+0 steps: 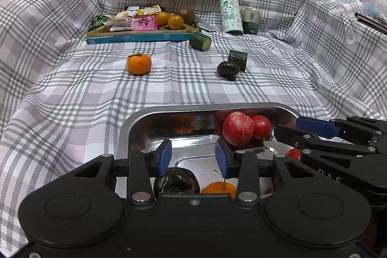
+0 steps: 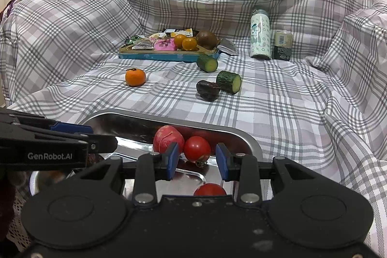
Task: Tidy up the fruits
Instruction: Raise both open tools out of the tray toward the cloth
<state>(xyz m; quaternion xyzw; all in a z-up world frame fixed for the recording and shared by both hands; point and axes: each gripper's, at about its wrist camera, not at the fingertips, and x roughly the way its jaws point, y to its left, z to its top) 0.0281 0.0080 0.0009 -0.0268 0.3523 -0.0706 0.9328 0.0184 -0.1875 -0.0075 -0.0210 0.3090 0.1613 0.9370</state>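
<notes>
One checked cloth, grey and white, covers the whole surface and rises in folds over what stands behind and at both sides; what it lies on cannot be told. A pale wall shows above it in the right wrist view.

Nearest the cameras sits a shiny metal tray. It holds a red apple and a tomato touching each other at the far wall, a second tomato closer in, a dark wrinkled fruit and an orange at the near edge.

At the back a blue tin tray carries snack packets, two small oranges and a brown kiwi. To its right a patterned bottle stands upright with a small dark can just beside it.

The left gripper hovers over the metal tray, jaws spread and pinching nothing. The right gripper hangs over the same tray, jaws apart and empty, with the tomato seen in the gap beyond them.

On the open cloth between the trays lie a lone orange, two cut cucumber pieces and another dark fruit touching the nearer piece.
</notes>
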